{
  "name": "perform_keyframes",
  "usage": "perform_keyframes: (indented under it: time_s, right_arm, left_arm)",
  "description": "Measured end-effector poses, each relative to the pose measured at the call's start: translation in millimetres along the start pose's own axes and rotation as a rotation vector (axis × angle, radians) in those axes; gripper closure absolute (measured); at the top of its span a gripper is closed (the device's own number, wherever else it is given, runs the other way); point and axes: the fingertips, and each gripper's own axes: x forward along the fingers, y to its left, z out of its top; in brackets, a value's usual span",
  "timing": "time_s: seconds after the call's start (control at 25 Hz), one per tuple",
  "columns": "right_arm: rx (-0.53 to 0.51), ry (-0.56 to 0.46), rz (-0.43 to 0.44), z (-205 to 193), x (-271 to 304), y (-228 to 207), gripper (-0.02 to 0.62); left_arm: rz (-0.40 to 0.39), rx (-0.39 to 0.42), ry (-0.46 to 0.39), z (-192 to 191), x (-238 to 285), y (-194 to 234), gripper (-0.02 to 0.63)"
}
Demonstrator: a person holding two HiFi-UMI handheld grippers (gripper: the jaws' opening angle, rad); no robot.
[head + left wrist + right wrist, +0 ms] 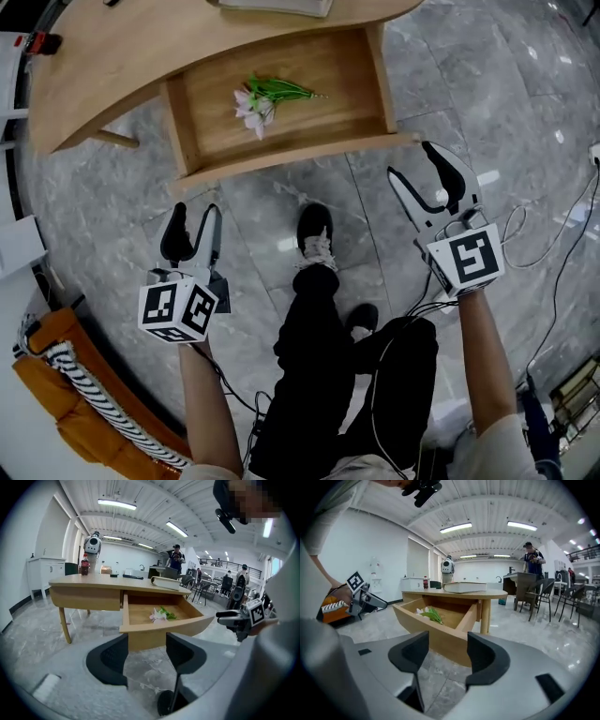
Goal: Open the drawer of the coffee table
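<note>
The wooden coffee table has its drawer pulled far out over the marble floor. A small pink flower with green leaves lies inside it. My left gripper hangs open in the air, short of the drawer's left front corner and apart from it. My right gripper is open too, just off the drawer's right front corner. In the left gripper view the drawer front shows beyond the empty jaws. The right gripper view shows the drawer and the flower the same way.
A closed book lies on the tabletop and a bottle stands at its far end. The person's legs and shoe are on the floor between the grippers. An orange seat is at the lower left, cables at the right, chairs beyond.
</note>
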Motion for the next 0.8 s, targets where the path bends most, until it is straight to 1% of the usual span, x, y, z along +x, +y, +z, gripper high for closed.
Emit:
perform_keyframes:
  time_s: [0.12,0.2,0.32,0.44,0.64,0.8]
  right_arm:
    - [0.055,0.047,0.013,23,-15,22,0.334]
    - [0.053,0.074,0.02,47,-29,38,0.334]
    - [0.033,0.09,0.054,92,-51,65,0.336]
    - [0.036,0.11,0.069,131,-73,78,0.337]
    - [0.071,0.141,0.046,181,-118,94,0.348]
    - [0.136,0.174,0.007,212,-156,115,0.356]
  left_arm:
    - [-0.008,-0.023,0.016,26,-23,-18,0.347]
    - [-0.011,-0.017,0.023,47,-40,-28,0.348]
    - [-0.021,-0.009,0.031,79,-70,-37,0.348]
    - [-0.04,-0.019,0.035,111,-96,-54,0.353]
    - [-0.063,-0.028,0.044,153,-148,-96,0.359]
    - [-0.074,-0.051,0.06,180,-196,-123,0.365]
